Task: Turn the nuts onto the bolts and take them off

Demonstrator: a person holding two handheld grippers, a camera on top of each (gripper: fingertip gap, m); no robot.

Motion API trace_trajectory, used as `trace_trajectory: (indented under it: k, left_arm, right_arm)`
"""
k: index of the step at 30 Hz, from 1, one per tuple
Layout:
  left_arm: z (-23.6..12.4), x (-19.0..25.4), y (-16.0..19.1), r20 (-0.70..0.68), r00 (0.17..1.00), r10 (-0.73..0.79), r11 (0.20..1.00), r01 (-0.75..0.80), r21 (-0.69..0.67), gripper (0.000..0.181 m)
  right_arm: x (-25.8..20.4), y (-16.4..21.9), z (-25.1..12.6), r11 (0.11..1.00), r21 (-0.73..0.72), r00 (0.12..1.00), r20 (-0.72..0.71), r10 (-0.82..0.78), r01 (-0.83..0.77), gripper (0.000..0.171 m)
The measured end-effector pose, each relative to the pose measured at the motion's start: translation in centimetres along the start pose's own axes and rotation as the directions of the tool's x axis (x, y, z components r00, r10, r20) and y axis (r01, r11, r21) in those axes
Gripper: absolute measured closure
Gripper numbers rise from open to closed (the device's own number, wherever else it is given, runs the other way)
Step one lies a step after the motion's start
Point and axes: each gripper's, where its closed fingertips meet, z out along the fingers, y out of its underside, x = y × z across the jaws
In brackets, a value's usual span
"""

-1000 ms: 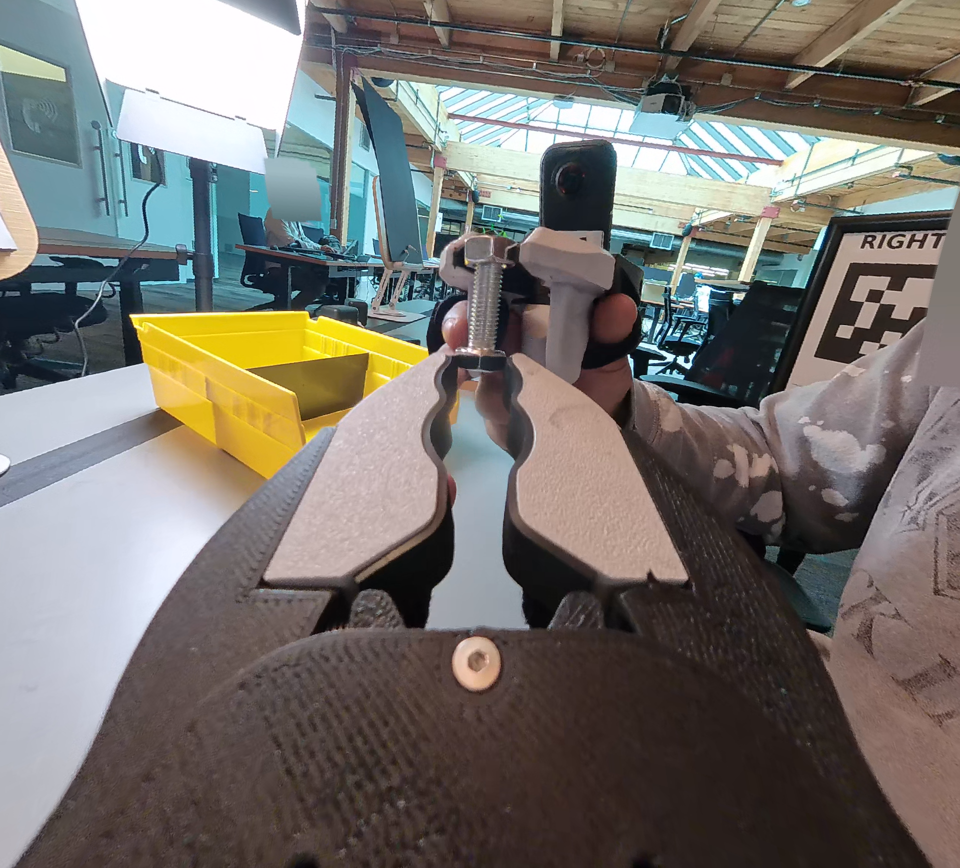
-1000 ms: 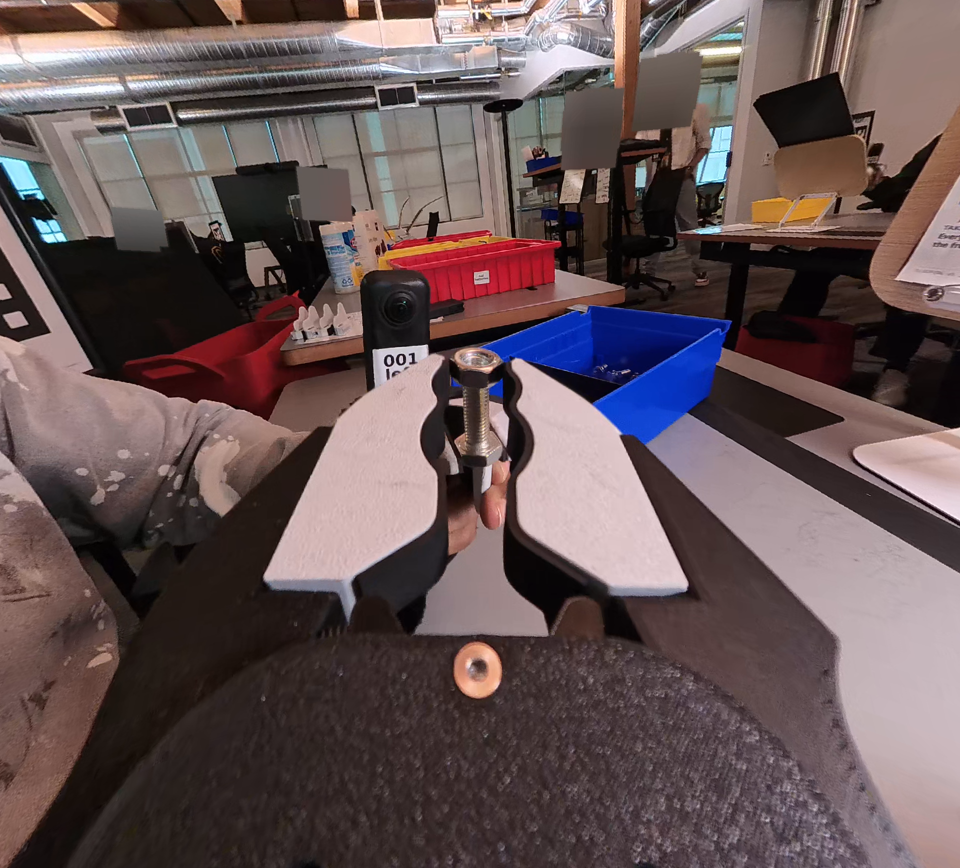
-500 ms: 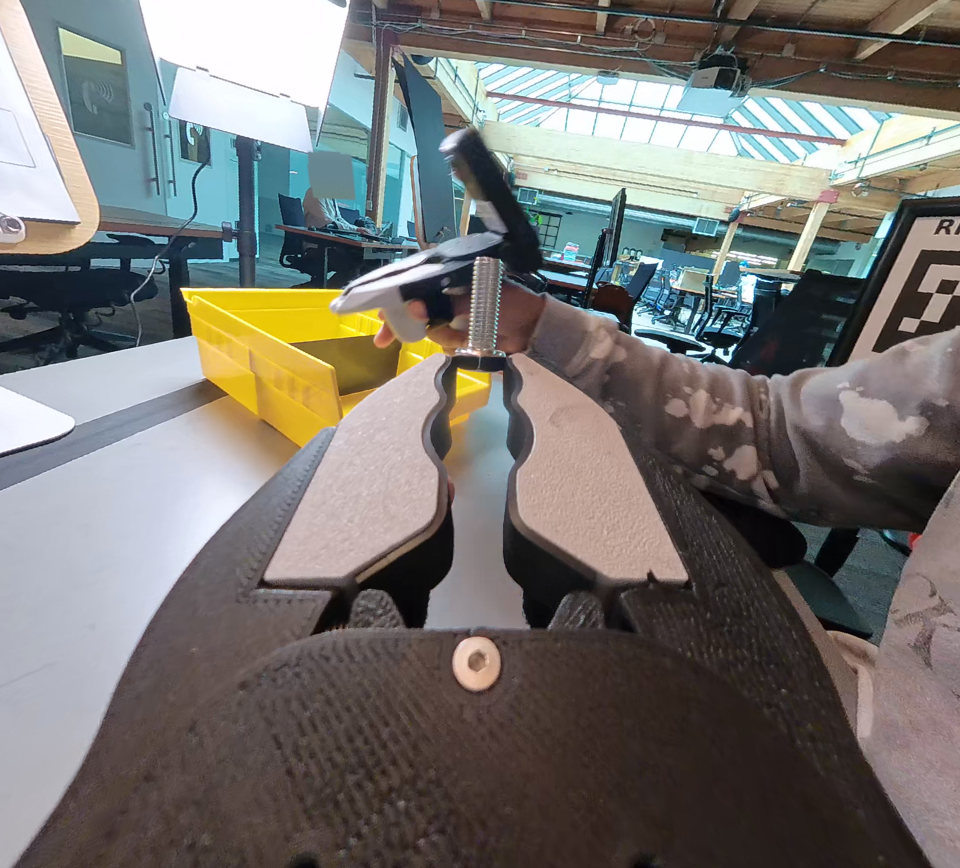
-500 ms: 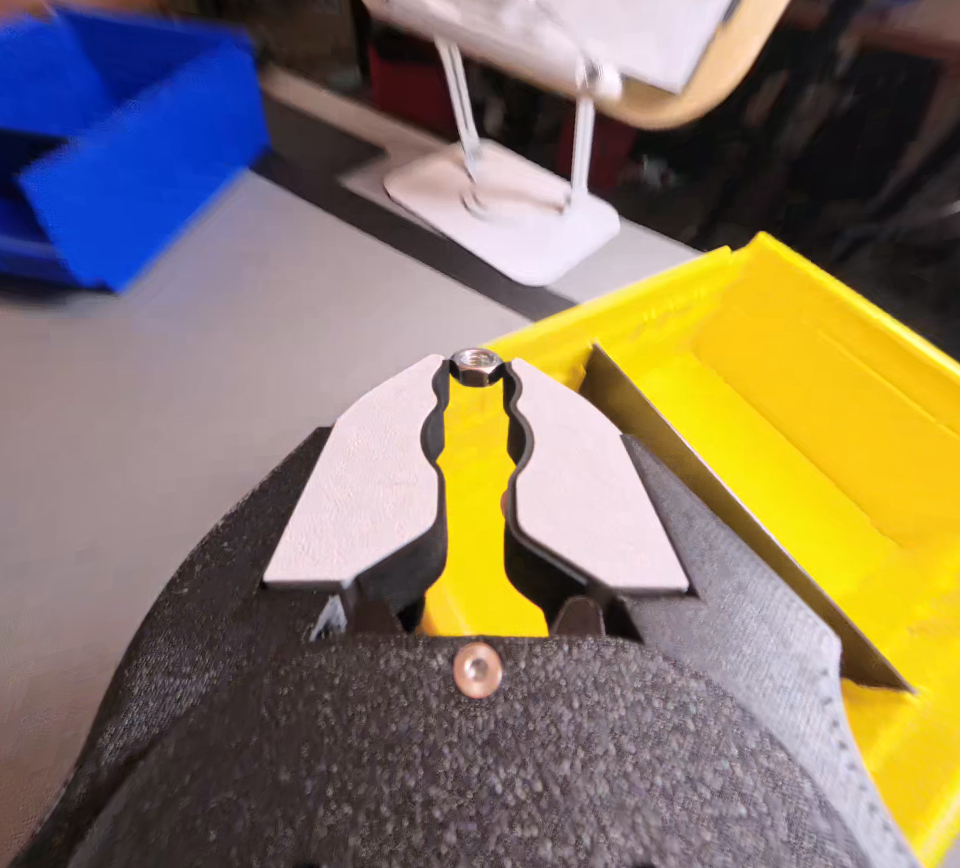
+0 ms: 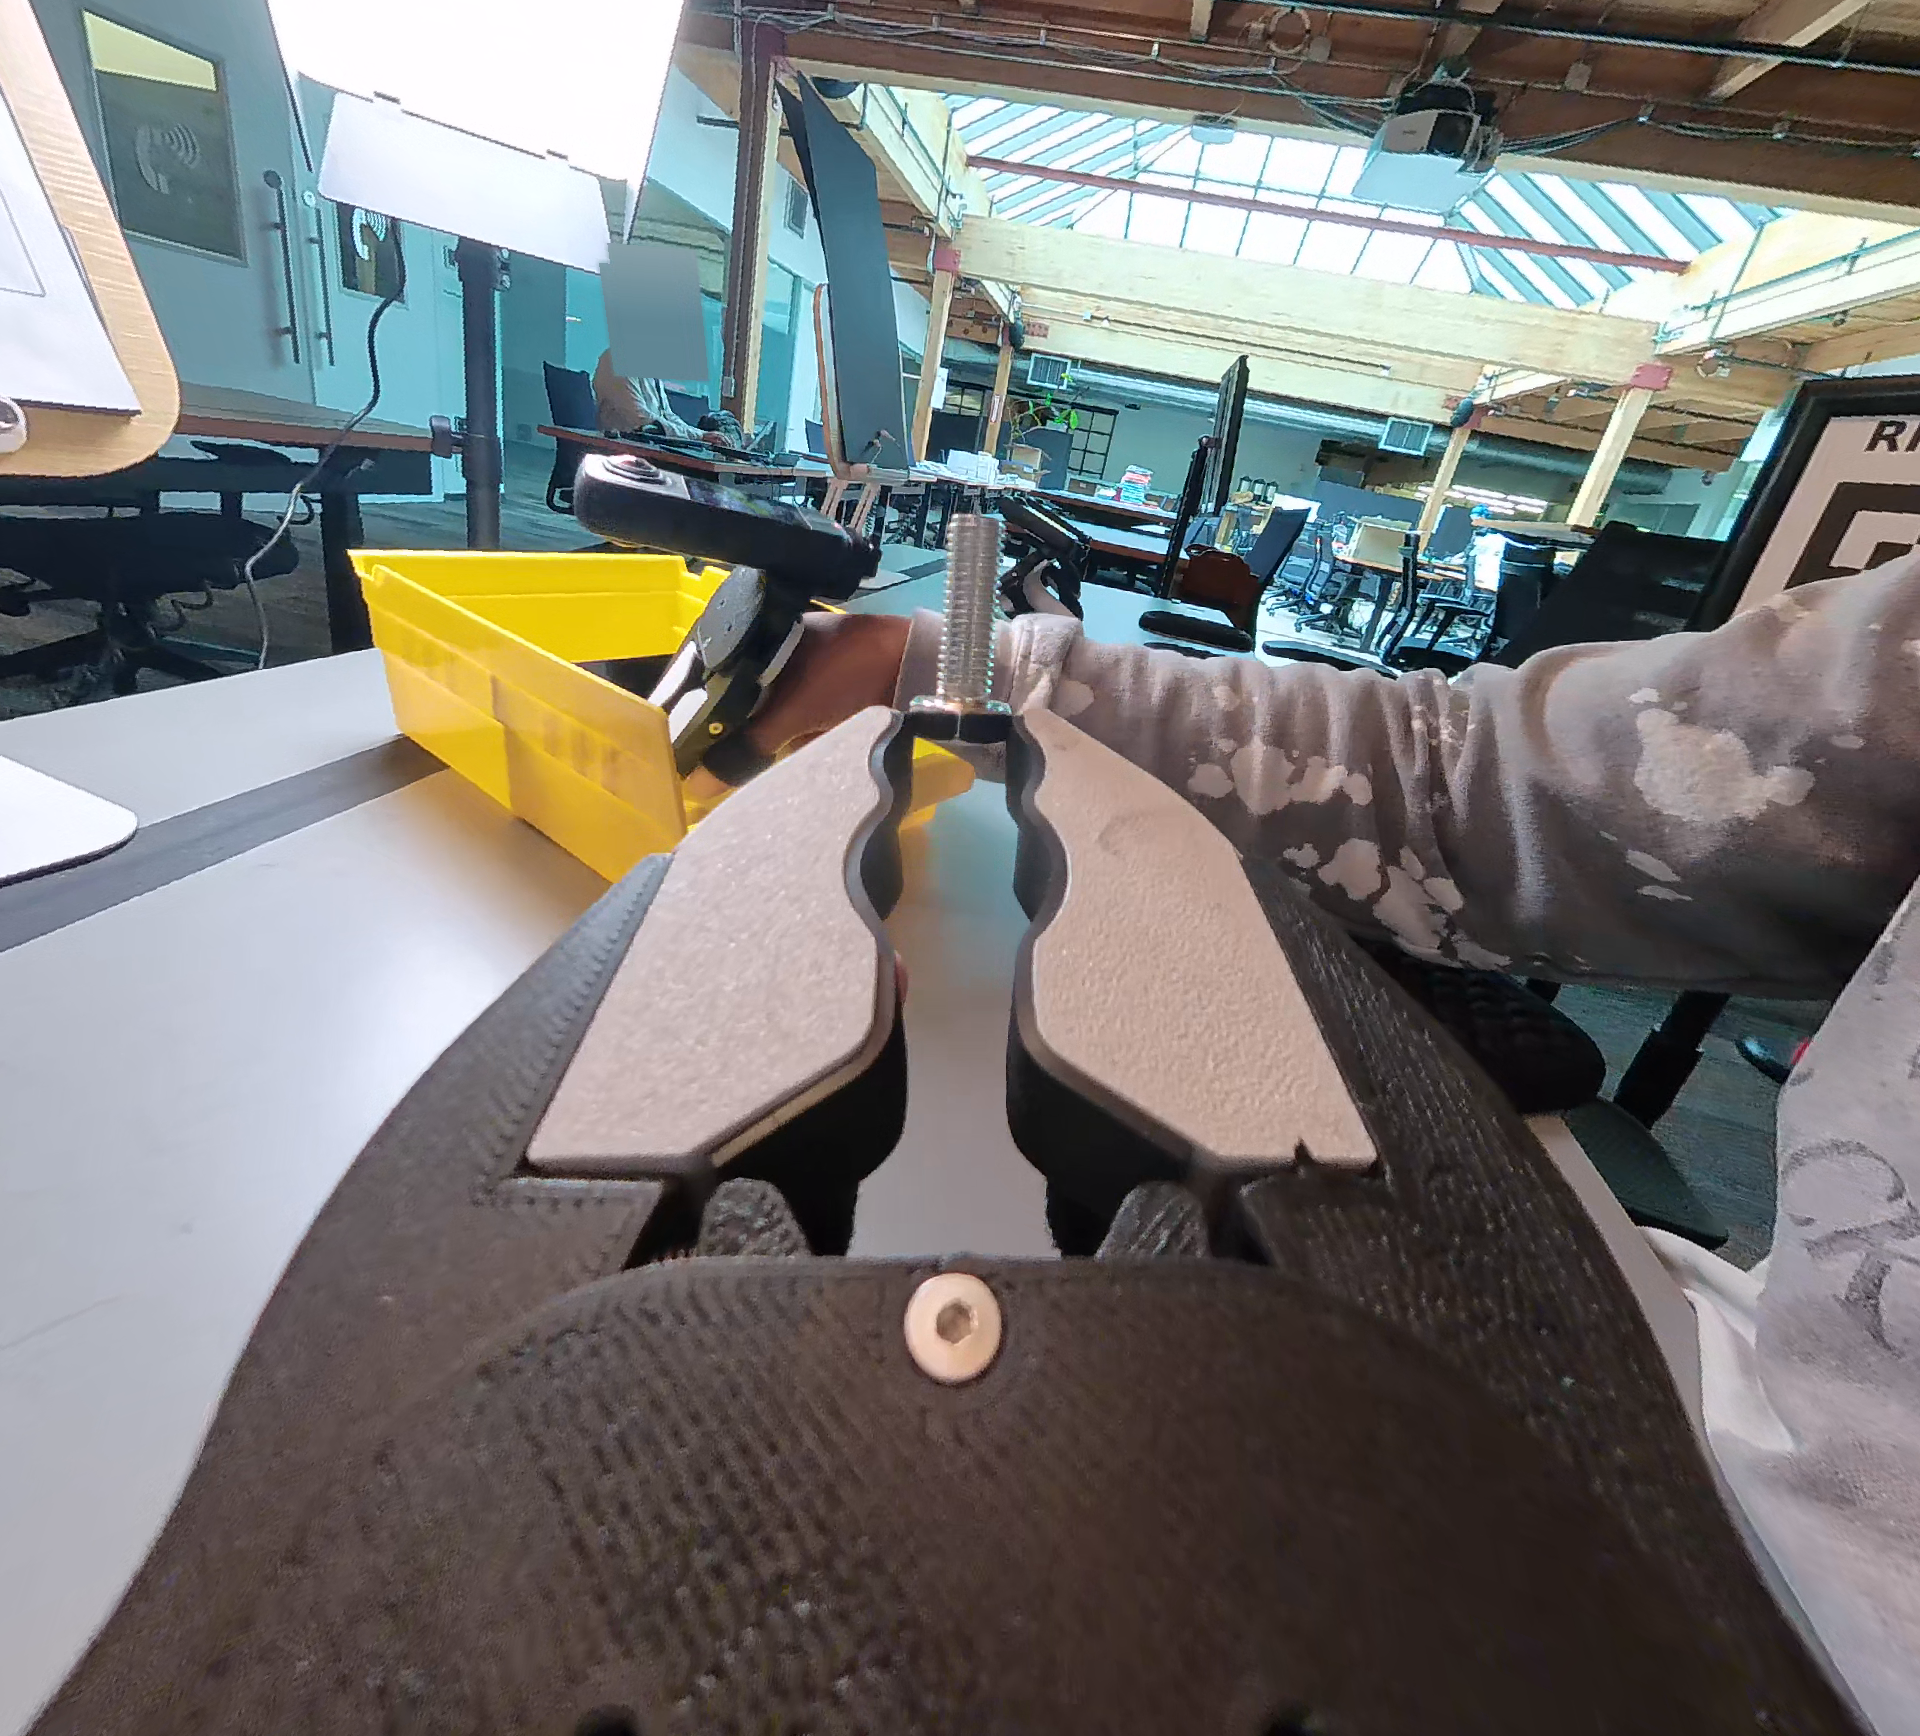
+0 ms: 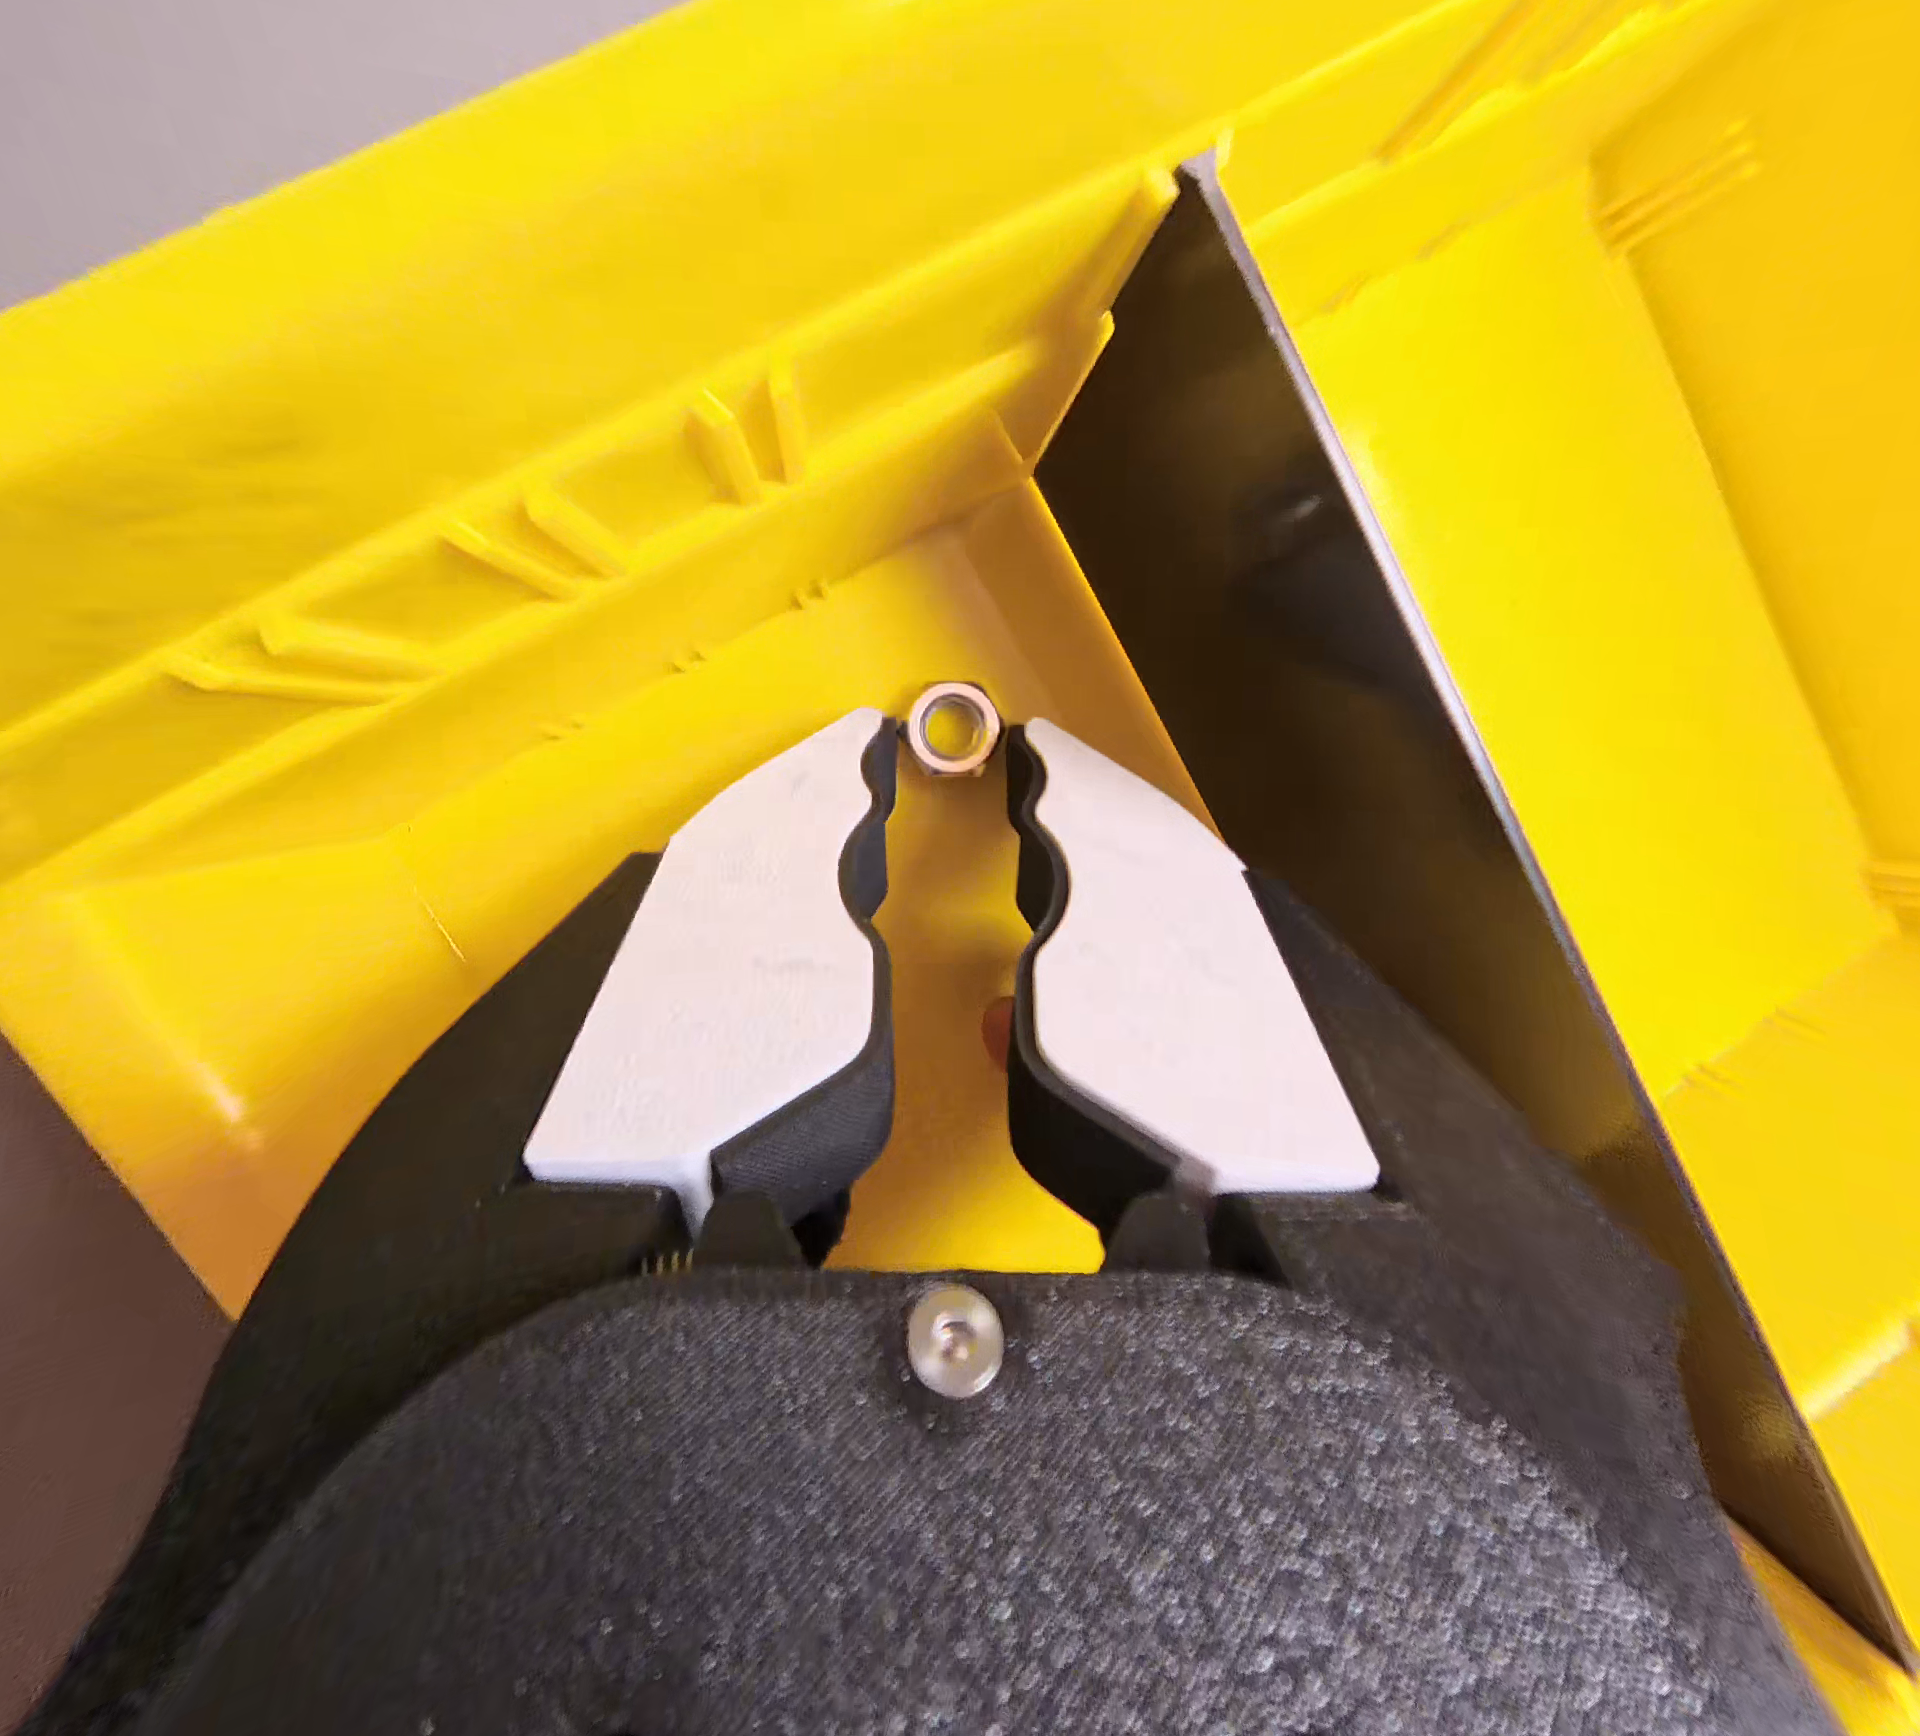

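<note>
Gone from the bolt [image 5: 966, 606] is the nut [image 6: 953, 732]: the right gripper [image 6: 953, 741] has carried it away and now reaches down into the yellow bin [image 6: 727, 252], beside the dark divider [image 6: 1299, 647]. Its tips pinch the nut, whose hole faces the camera. The left gripper [image 5: 958, 728] clamps the bolt by its head above the table [image 5: 260, 959]. The bolt's long axis stands upright, threaded end up and bare.
</note>
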Motion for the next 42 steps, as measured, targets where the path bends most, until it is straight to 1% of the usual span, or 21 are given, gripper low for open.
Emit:
trace_trajectory:
  k: [2, 3, 5, 6, 8, 9, 11, 13, 15, 17, 18, 20, 22, 23, 24, 30, 36, 40, 42]
  left_arm:
    - [0.0, 0.0, 0.1, 0.001, 1.0, -0.005, 1.0, 0.005, -0.005, 0.163]
    - [0.1, 0.0, 0.2, 0.003, 1.0, -0.004, 1.0, 0.004, -0.006, 0.163]
    - [0.1, 0.0, 0.2, 0.005, 1.0, 0.002, 1.0, -0.002, -0.009, 0.164]
    - [0.1, 0.0, 0.3, 0.008, 1.0, 0.004, 1.0, -0.004, -0.013, 0.164]
    - [0.2, -0.1, 0.6, 0.014, 1.0, 0.003, 1.0, -0.003, -0.027, 0.164]
    - [0.2, -0.2, 0.8, 0.02, 1.0, 0.002, 0.999, -0.002, -0.034, 0.164]
    - [0.3, -0.4, 1.2, 0.03, 1.0, 0.006, 0.998, -0.004, -0.055, 0.164]
    - [0.4, -0.5, 1.6, 0.038, 0.999, 0.025, 0.996, -0.022, -0.084, 0.164]
    - [0.6, -0.4, 2.2, 0.044, 0.997, 0.057, 0.991, -0.051, -0.12, 0.164]
    - [0.8, 0.0, 2.7, 0.038, 0.996, 0.085, 0.985, -0.078, -0.155, 0.164]
    - [0.9, 0.2, 3.0, 0.031, 0.994, 0.1, 0.981, -0.093, -0.172, 0.163]
    - [1.2, 0.5, 3.7, 0.023, 0.991, 0.131, 0.969, -0.123, -0.213, 0.163]
    - [1.3, 0.7, 4.1, 0.021, 0.987, 0.158, 0.959, -0.148, -0.241, 0.164]
    - [1.3, 0.8, 4.2, 0.017, 0.986, 0.164, 0.957, -0.154, -0.246, 0.164]
    - [1.3, 0.8, 4.2, 0.016, 0.986, 0.168, 0.954, -0.159, -0.253, 0.164]
    - [1.2, 1.3, 4.1, -0.026, 0.987, 0.158, 0.954, -0.159, -0.253, 0.164]
    - [1.0, 1.7, 3.2, -0.073, 0.993, 0.093, 0.974, -0.106, -0.201, 0.164]
    - [0.9, 1.8, 3.4, -0.092, 0.992, 0.088, 0.971, -0.107, -0.216, 0.164]
    - [1.0, 2.0, 3.5, -0.098, 0.991, 0.087, 0.969, -0.107, -0.221, 0.164]
  right_arm:
    - [0.4, 0.6, -0.6, 0.999, -0.037, 1.0, -0.026, -0.014, 0.013, 0.143]
    - [0.6, 0.6, -1.0, 0.999, -0.029, 0.999, -0.038, -0.019, 0.018, 0.141]
    - [0.7, -0.2, -2.5, 0.999, 0.039, 0.999, -0.043, -0.004, 0.005, 0.135]
    - [0.7, -0.9, -3.5, 0.996, 0.094, 0.999, -0.041, 0.009, -0.005, 0.135]
    - [-0.2, -3.1, -6.1, 0.968, 0.249, 1.0, -0.006, 0.013, -0.011, 0.136]
    - [-1.2, -4.4, -7.8, 0.942, 0.337, 1.0, 0.029, -0.006, -0.004, 0.137]
    - [-4.7, -6.5, -11.3, 0.874, 0.485, 0.986, 0.138, -0.097, 0.018, 0.138]
    - [-9.7, -7.6, -14.9, 0.81, 0.585, 0.929, 0.278, -0.243, 0.037, 0.139]
    - [-15.1, -7.2, -17.9, 0.767, 0.636, 0.818, 0.398, -0.415, 0.079, 0.14]
    - [-19.6, -5.9, -19.4, 0.728, 0.662, 0.703, 0.431, -0.566, 0.18, 0.14]
    - [-21.4, -5.2, -19.6, 0.712, 0.664, 0.659, 0.432, -0.615, 0.23, 0.139]
    - [-24.0, -4.4, -19.7, 0.699, 0.664, 0.593, 0.458, -0.662, 0.268, 0.138]
    - [-25.4, -3.9, -19.3, 0.704, 0.649, 0.561, 0.481, -0.674, 0.289, 0.142]
    - [-25.5, -3.5, -18.9, 0.705, 0.633, 0.559, 0.475, -0.679, 0.318, 0.149]
    - [-25.5, -3.3, -18.5, 0.7, 0.627, 0.559, 0.463, -0.687, 0.341, 0.161]
    - [-25.4, -2.7, -18.6, 0.7, 0.645, 0.547, 0.482, -0.684, 0.307, 0.161]
    - [-25.2, -2.2, -18.7, 0.712, 0.676, 0.542, 0.533, -0.65, 0.19, 0.161]
    - [-25.3, -1.5, -18.2, 0.718, 0.672, 0.548, 0.537, -0.642, 0.181, 0.161]
    - [-25.2, -1.2, -18.1, 0.719, 0.665, 0.555, 0.527, -0.644, 0.203, 0.16]
